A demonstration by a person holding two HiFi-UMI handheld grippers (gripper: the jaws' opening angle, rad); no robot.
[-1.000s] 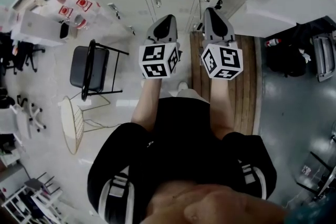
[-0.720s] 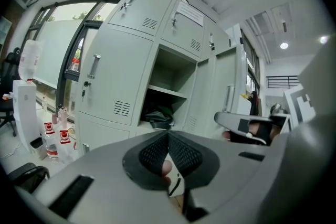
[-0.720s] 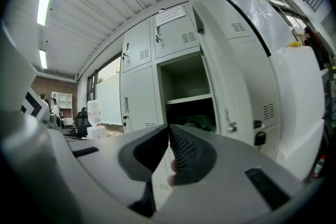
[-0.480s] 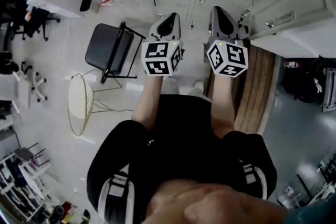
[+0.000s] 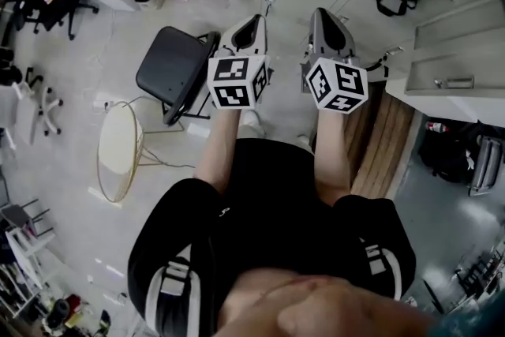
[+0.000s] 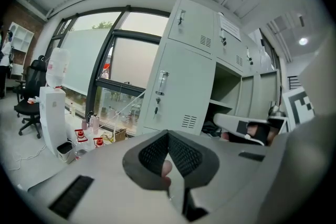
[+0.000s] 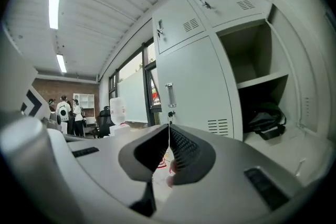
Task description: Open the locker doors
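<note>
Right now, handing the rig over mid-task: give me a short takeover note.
Left gripper: jaws shut, empty. Right gripper: jaws shut, empty. Neither touches a locker.
Done: one grey metal locker compartment stands open, black bag inside.
Left to do: the closed grey lower door with a vertical handle and the vented upper door above it, ahead of both grippers.
</note>
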